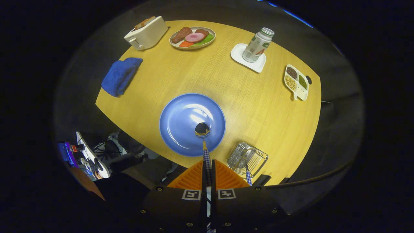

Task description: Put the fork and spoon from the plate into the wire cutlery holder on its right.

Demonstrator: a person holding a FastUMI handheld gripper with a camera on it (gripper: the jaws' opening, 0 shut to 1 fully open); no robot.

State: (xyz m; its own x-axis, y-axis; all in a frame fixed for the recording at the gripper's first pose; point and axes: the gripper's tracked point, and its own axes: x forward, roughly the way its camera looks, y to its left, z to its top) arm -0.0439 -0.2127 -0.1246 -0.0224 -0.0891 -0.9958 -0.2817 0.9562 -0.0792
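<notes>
- tongs (pixel 208 176) pinching the spoon (pixel 204 142) by its checkered handle, both fingers pressed on it
- spoon bowl hangs over the blue plate (pixel 181 126)
- fork (pixel 247 174) already standing in the wire cutlery holder (pixel 247 158), just right of plate
- bench (pixel 252 103) w/ toaster (pixel 146 33), blue cloth (pixel 121 76), bottle (pixel 257 45) farther back

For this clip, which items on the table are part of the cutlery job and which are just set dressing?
Part of the job: spoon clamped by its handle in the gripper, above the blue plate; wire cutlery holder with one checked-handled utensil already in it, probably the fork.

Lying about: toaster, food plate, blue cloth, bottle on a coaster, divided dish of beans.
</notes>
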